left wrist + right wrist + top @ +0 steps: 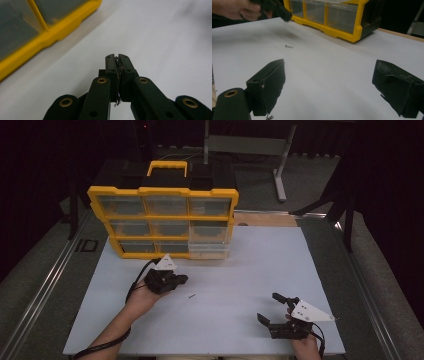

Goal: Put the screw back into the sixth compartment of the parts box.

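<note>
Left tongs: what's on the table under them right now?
A small screw lies on the white table just beside the shut left tongs. Whether they pinch anything cannot be seen between the pressed pads.

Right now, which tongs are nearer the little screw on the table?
Left. The left tongs sit just up and left of the screw, close beside it. The right tongs are open, well off to its right, near the table's front edge.

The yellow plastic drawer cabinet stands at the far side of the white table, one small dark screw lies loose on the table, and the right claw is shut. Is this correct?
Not quite: the right claw is open. The right gripper view shows its two black jaws standing far apart with bare white table between them. The rest holds: the yellow plastic drawer cabinet stands at the far side, and the small dark screw lies loose on the table.
</note>
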### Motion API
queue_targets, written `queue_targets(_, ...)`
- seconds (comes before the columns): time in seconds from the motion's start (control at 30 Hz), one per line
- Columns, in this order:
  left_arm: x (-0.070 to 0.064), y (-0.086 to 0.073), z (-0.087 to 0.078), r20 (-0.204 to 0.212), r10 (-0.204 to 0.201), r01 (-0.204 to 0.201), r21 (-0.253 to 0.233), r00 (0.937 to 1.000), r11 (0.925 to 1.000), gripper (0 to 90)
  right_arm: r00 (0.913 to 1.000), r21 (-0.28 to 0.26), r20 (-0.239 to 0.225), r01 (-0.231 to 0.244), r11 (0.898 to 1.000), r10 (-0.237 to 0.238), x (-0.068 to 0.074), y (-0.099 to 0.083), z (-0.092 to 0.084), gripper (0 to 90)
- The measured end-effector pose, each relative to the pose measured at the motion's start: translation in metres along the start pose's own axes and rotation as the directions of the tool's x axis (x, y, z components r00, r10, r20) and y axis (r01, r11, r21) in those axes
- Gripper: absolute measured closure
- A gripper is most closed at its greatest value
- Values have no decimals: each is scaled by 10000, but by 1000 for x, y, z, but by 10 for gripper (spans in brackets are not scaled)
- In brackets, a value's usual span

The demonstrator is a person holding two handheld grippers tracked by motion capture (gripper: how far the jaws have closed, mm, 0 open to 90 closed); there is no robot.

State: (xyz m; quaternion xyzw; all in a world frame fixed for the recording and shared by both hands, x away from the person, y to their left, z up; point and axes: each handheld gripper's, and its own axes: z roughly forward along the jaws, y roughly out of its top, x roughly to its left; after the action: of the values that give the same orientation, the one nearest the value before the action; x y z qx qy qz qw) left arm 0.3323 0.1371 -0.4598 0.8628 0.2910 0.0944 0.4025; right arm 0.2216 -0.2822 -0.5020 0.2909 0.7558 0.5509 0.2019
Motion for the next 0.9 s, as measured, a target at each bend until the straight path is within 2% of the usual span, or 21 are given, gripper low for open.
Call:
queue_targets(0.27, 5, 25, -38, -240, 108, -123, -611, 9997, 9981, 887, 10000, -39, 35, 0, 10000, 0, 0, 0, -1, 113)
queue_targets(0.5, 9, 51, -67, -502, 431, -476, -927, 9978, 9946, 887, 10000, -8, 22, -4, 10000, 4, 0, 0, 0, 113)
queue_targets(0.57, 10, 60, -74, -471, 576, -619, -942, 9972, 9936, 887, 10000, 1, 2, 8, 10000, -8, 0, 0, 0, 113)
queue_targets(0.7, 14, 79, -86, -371, 588, -629, -1223, 9976, 9905, 886, 10000, -1, -9, 14, 10000, -14, 0, 0, 0, 113)
queue_targets(0.77, 14, 88, -90, -513, 780, -837, -1189, 9956, 9894, 886, 10000, 15, -14, 35, 10000, -35, 1, 0, 1, 113)
queue_targets(0.9, 15, 107, -98, -530, 854, -926, -1516, 9949, 9841, 887, 10000, 25, -12, -14, 10000, 14, 0, 0, 1, 113)
